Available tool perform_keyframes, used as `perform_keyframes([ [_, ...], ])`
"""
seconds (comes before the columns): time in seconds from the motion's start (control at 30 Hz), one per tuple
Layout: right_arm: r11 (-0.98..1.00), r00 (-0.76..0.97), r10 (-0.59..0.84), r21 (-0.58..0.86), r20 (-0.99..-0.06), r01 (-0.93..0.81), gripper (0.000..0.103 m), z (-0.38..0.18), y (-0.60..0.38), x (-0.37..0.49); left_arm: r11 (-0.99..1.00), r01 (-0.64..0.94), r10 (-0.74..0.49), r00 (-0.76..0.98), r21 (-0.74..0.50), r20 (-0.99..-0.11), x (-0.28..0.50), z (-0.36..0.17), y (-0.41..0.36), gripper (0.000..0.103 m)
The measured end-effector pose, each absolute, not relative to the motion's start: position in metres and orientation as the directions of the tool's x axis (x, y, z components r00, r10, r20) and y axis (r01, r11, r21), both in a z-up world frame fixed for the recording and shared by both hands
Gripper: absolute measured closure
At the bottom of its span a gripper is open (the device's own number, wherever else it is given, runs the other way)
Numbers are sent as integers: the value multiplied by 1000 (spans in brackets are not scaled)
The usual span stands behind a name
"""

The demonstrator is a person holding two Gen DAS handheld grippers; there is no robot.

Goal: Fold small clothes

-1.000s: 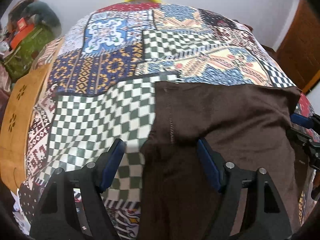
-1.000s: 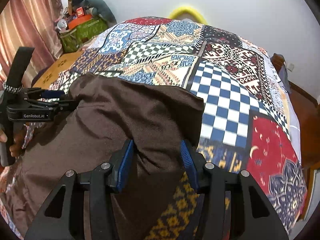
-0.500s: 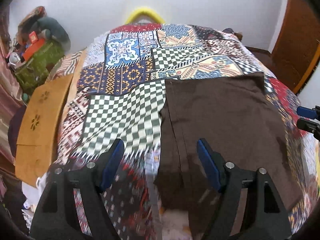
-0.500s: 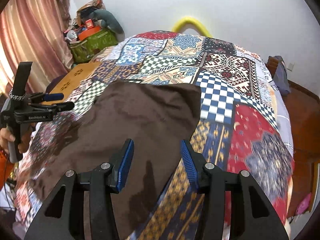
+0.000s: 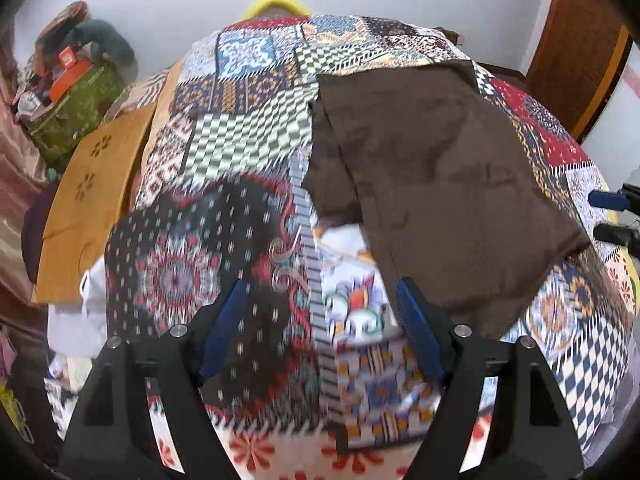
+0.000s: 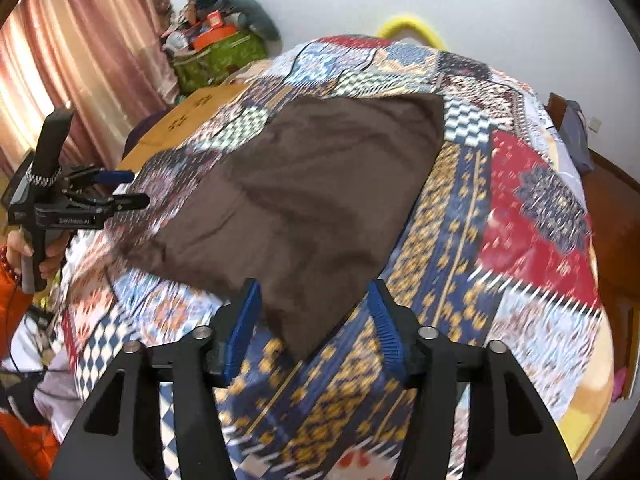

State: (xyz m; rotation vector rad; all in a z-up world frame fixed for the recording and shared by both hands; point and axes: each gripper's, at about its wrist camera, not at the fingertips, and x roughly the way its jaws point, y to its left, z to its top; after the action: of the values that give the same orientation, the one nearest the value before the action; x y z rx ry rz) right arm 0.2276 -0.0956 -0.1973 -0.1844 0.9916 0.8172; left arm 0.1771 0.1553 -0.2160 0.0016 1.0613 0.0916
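Patchwork bed (image 6: 532, 240) carries the brown garment (image 6: 304, 196), spread flat, long axis running from near edge toward far edge. Right gripper (image 6: 314, 326) is held parted, empty, over its near corner; left gripper (image 5: 320, 336) likewise parted, empty, beside its left edge. Nothing is seen obstructing.

The garment (image 6: 304, 200) is spread flat on the bedspread (image 6: 528, 240). The left gripper (image 6: 132, 190) is held off its left edge, the right gripper (image 6: 314, 332) above its near corner. A wooden board (image 5: 96, 196) is seen left of the bed
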Motion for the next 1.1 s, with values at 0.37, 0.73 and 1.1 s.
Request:
perform_keyframes([
  [0.37,644,238,497,170,-835,-746,50,-235,-66,231,998,-39,59,490,46,-869,145,-213,133,24],
  [0.73,664,233,515,212,-825,-717,94,-228,-70,237,987,87,73,501,134,-862,156,-238,94,3],
  [1.1,646,221,527,217,-821,-732,95,-220,-73,240,967,137,113,526,215,-843,230,-253,109,3],
])
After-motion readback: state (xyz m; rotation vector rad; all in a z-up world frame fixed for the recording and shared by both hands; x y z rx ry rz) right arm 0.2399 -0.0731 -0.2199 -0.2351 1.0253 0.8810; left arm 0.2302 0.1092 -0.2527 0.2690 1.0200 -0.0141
